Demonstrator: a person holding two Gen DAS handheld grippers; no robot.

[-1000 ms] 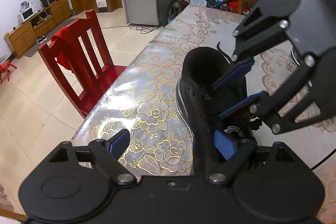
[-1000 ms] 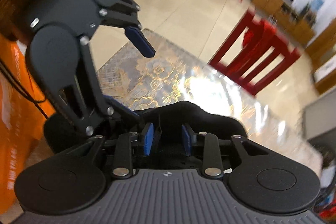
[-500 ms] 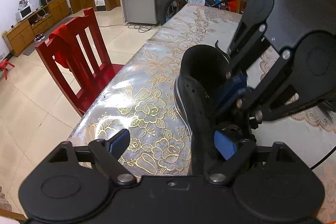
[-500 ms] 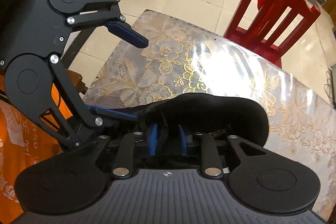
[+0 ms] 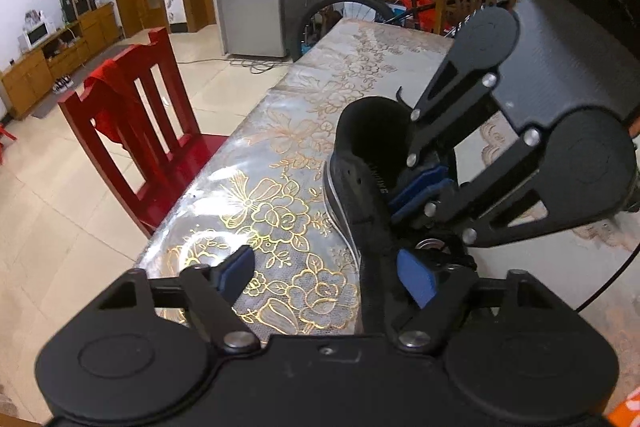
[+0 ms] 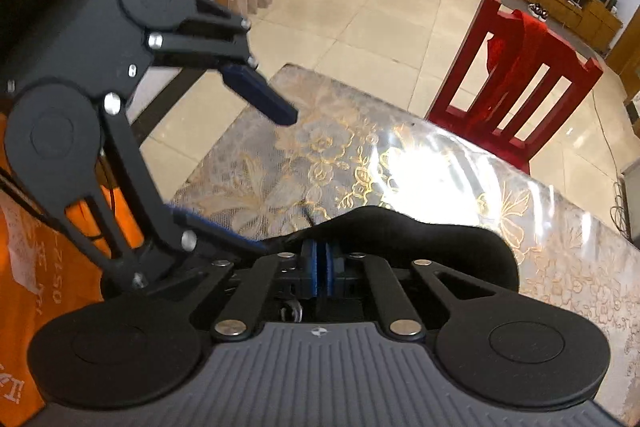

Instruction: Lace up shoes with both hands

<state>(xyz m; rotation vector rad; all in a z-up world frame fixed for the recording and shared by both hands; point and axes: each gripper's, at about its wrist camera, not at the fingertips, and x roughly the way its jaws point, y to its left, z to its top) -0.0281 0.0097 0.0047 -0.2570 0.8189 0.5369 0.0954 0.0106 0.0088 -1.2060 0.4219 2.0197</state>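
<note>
Since a second ago both sets of tongs have been closing: the right gripper (image 6: pixel 321 269) has drawn its blue pads together over the lacing area of the black shoe (image 5: pixel 368 163), clenched on what may be a lace, though I cannot make it out. Narrower now, the left gripper (image 5: pixel 328 273) stands released, straddling the shoe's near side. That shoe sits on the flowered table (image 5: pixel 280 163), near its edge.

Matt black cloth shoe (image 5: pixel 362 183); glossy plastic-covered floral tablecloth (image 5: pixel 280 211); lacquered red wooden chair (image 5: pixel 132 115)
</note>
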